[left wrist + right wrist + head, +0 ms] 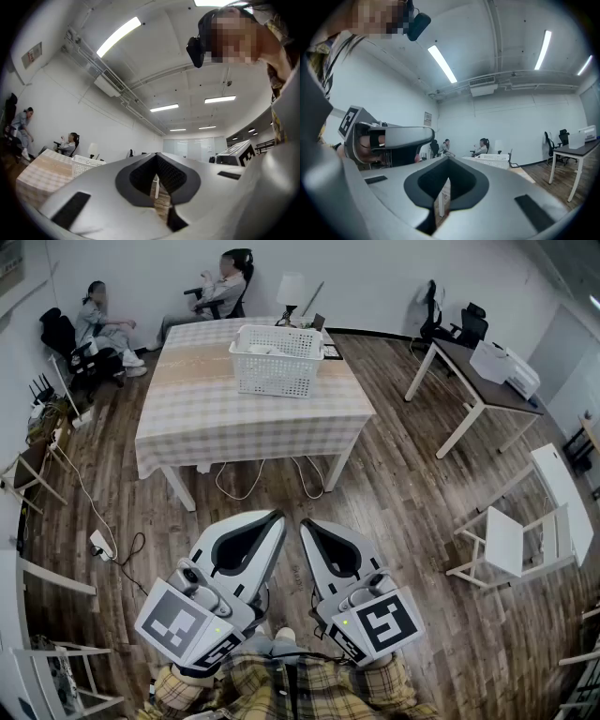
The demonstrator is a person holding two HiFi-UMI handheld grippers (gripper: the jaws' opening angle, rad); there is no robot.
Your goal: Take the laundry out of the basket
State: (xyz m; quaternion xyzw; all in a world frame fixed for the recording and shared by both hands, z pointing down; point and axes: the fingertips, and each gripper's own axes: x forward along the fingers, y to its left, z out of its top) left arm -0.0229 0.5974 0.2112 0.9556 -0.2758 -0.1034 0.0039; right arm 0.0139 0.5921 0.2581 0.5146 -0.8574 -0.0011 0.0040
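Note:
A white perforated laundry basket point(277, 359) stands on the far right part of a table with a checked cloth point(216, 404); pale laundry point(260, 349) shows inside it. Both grippers hang close to the person's body, well short of the table. My left gripper point(275, 517) is shut with nothing in it, and so is my right gripper point(307, 525). The basket point(86, 162) appears small at the left in the left gripper view, and the basket point(493, 161) lies far ahead in the right gripper view. In each gripper view the jaws meet with nothing between them.
Two people sit on chairs point(112, 329) against the far wall. A desk with a printer point(502, 371) stands at the right, white chairs point(511, 540) nearer right. Cables and a power strip point(101, 544) lie on the wood floor at the left. A lamp point(291, 292) stands behind the basket.

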